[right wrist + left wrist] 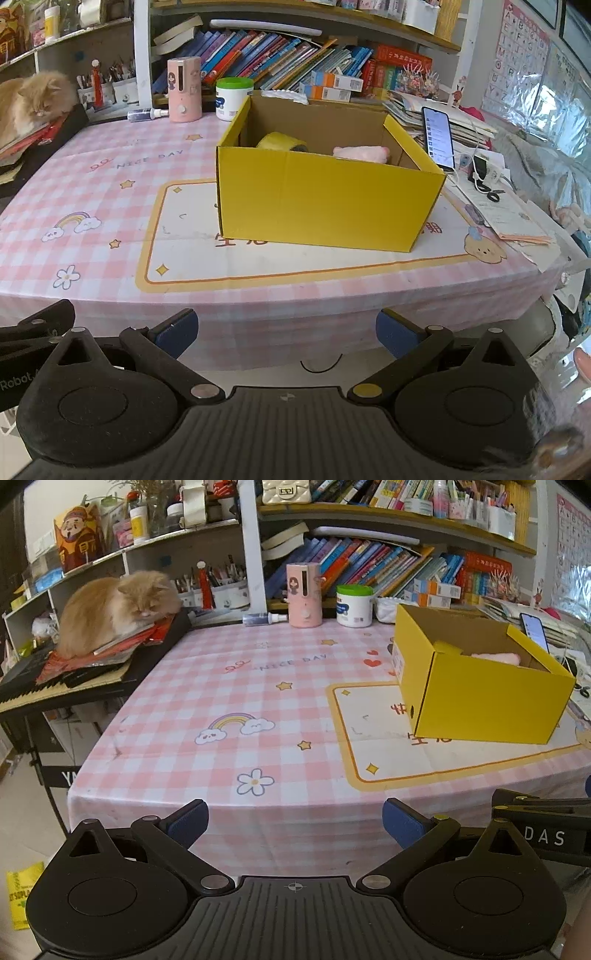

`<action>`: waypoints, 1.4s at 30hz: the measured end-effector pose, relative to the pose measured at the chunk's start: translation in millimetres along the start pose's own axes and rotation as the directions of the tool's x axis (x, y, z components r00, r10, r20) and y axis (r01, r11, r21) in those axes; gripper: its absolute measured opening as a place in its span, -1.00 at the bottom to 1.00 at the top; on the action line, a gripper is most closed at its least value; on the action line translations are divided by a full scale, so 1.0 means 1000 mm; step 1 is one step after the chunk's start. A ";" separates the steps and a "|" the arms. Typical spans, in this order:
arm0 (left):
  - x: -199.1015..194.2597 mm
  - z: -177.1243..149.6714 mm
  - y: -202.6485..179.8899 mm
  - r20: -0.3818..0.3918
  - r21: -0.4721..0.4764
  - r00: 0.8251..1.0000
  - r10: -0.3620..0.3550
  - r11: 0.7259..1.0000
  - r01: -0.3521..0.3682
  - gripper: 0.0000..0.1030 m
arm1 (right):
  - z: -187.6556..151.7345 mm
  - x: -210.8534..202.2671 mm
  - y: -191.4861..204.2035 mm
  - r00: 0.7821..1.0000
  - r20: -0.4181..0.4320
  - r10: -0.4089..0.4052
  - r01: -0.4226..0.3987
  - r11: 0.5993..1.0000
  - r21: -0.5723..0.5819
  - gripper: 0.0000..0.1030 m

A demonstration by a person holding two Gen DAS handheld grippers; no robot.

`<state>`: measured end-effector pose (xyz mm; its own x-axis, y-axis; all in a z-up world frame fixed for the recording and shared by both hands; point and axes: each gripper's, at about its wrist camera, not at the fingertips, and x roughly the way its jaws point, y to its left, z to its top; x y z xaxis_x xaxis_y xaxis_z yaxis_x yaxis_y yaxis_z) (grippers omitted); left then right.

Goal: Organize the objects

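Cat (118, 609), bookshelf books (369, 565), phone (439, 137)

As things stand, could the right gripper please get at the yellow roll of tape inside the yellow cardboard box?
Probably yes: the right gripper is open and empty, the yellow cardboard box has no lid, and the yellow roll of tape lies exposed, though the near wall means reaching over.

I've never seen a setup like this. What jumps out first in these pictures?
A bright yellow box sits open on the pink checked tablecloth, with a roll of yellow tape and a pink soft toy inside. At the far left, a fluffy orange cat dozes on papers atop a keyboard. Both grippers, left and right, hang open at the table's near edge.
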<state>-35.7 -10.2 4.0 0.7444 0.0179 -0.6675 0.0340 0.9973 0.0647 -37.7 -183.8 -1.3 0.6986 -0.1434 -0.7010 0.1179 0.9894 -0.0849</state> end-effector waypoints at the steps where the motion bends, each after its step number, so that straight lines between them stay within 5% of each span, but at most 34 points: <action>1: 0.000 -0.001 0.000 -0.004 0.001 1.000 0.001 1.000 -0.001 0.97 | 0.000 0.000 -0.001 1.000 -0.003 -0.001 0.001 1.000 0.003 1.00; 42: 0.003 -0.002 0.001 -0.064 -0.030 0.998 0.027 0.999 -0.029 0.97 | -0.005 0.002 0.008 0.998 -0.025 -0.055 0.054 0.998 -0.030 1.00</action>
<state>-34.5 -9.5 0.5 0.7008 0.0496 -0.7116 -0.0080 0.9981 0.0616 -39.2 -175.7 -7.2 0.6734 -0.1970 -0.7125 0.1345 0.9804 -0.1439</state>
